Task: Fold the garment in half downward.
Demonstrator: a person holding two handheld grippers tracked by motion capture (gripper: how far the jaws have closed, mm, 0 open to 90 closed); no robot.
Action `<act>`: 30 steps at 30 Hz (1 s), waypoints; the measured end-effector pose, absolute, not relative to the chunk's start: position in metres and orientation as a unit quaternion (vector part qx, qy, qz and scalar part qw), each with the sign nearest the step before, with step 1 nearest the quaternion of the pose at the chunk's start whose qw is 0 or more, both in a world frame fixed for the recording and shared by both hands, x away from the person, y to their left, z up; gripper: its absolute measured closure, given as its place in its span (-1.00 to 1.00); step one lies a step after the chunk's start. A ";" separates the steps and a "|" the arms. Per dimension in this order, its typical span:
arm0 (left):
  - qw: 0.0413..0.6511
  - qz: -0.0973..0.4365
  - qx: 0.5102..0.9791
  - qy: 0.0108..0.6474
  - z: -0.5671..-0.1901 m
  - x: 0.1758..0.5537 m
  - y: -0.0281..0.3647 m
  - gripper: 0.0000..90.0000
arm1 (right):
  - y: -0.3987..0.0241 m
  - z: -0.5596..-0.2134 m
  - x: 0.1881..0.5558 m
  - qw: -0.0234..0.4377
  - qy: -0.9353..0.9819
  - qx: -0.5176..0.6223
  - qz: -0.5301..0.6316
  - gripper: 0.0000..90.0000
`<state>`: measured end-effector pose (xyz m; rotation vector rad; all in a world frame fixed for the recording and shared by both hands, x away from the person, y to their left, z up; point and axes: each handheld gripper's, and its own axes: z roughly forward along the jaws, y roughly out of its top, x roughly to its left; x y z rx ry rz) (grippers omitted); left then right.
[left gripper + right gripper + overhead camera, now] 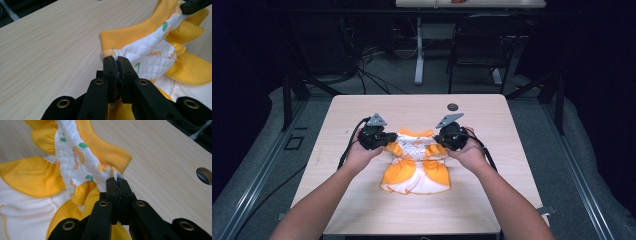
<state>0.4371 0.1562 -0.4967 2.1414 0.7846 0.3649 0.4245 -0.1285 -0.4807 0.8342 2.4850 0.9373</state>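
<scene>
Orange-and-white quilted baby garment with ruffled orange trim [416, 167] lies spread on my pale wooden counter [362, 205], a little nearer than the middle, its skirt-like hem toward me and its ribbed orange neckband [130, 35] at the far end. My left claw [388, 138] is clamped on the left corner of the neck edge; in the left gripper view the black jaws are pinched together with white quilted cloth caught between them. My right claw [438, 138] grips the right corner of the same edge, and in the right gripper view its jaws meet on a tip of white fabric just beside the ribbed band. Both claws sit low over the counter, with the collar stretched between them. Farther off, near the far edge, I see a small round dark hole [453, 106] in the counter.
</scene>
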 end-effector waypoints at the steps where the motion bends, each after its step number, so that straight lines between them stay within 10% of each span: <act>1: 0.404 0.144 0.849 0.308 -0.497 0.435 0.156 0.90 | -0.129 -0.482 0.423 0.177 0.878 0.294 0.333 0.98; 30: 0.391 0.115 0.869 0.282 -0.542 0.398 0.157 0.89 | -0.131 -0.527 0.384 0.124 0.888 0.293 0.331 0.98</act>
